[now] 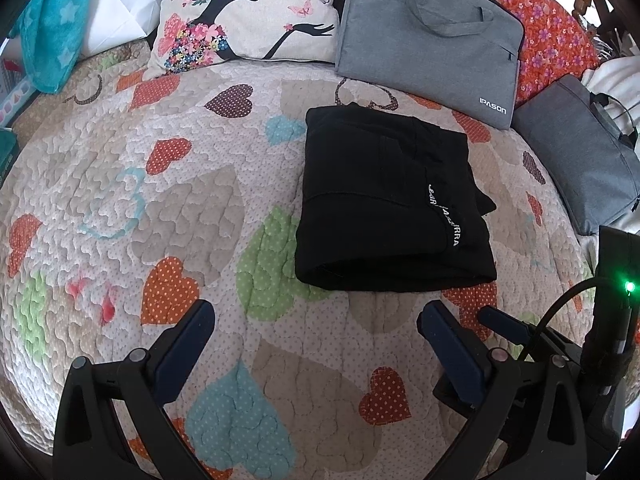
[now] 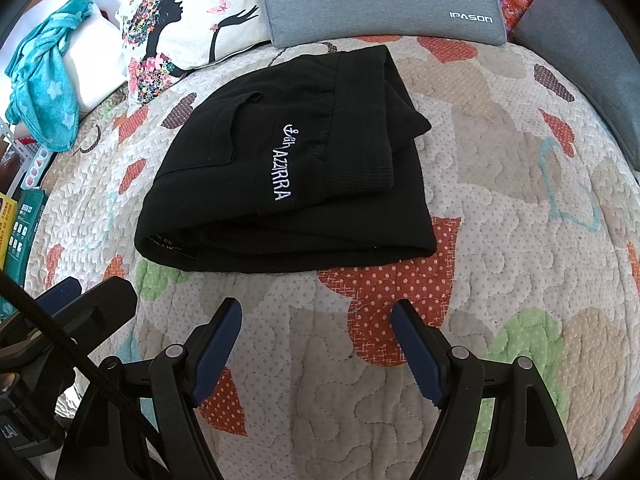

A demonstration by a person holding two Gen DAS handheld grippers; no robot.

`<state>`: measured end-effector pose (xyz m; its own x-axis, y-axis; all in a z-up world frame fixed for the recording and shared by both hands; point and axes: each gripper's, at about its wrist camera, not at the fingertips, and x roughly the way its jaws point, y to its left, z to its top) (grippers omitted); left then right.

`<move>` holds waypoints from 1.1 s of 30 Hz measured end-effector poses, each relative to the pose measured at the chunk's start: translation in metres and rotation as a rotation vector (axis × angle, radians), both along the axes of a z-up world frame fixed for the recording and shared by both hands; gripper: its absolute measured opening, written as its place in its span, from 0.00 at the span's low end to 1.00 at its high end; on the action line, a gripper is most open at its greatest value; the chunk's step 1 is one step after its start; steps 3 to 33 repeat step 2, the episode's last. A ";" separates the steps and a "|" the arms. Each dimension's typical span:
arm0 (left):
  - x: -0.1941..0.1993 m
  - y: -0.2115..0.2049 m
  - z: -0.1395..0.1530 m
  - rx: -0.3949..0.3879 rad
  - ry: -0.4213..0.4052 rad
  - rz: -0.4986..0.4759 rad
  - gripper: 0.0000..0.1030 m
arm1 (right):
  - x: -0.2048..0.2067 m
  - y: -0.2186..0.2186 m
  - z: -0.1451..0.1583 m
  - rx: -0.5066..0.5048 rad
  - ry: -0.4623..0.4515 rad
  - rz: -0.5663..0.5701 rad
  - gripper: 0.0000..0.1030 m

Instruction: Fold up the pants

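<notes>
Since the black pants (image 2: 280, 168) already lie in a small, neat stack on the heart quilt (image 2: 500, 200), just in front of the grey bag (image 1: 428, 32), the folding looks done. The left gripper (image 1: 316, 336) and right gripper (image 2: 316, 332) both hang spread wide and hold nothing. Little seems left.

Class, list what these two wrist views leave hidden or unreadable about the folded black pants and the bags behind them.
- Black pants: inner layers and underside hidden by the top fold, both views.
- Label at the fold: too small, right wrist view.
- Light grey bag: top cut off, right wrist view.
- Dark grey bag: right end cut off, left wrist view.
</notes>
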<state>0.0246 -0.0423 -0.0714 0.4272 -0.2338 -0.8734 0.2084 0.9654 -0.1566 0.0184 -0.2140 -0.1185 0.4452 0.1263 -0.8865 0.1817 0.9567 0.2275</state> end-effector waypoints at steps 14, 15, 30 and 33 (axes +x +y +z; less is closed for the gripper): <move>0.000 -0.001 0.000 -0.001 0.002 -0.001 1.00 | 0.001 -0.001 -0.002 0.001 0.000 0.000 0.79; 0.000 -0.001 0.000 -0.001 0.002 -0.001 1.00 | 0.001 -0.001 -0.002 0.001 0.000 0.000 0.79; 0.000 -0.001 0.000 -0.001 0.002 -0.001 1.00 | 0.001 -0.001 -0.002 0.001 0.000 0.000 0.79; 0.000 -0.001 0.000 -0.001 0.002 -0.001 1.00 | 0.001 -0.001 -0.002 0.001 0.000 0.000 0.79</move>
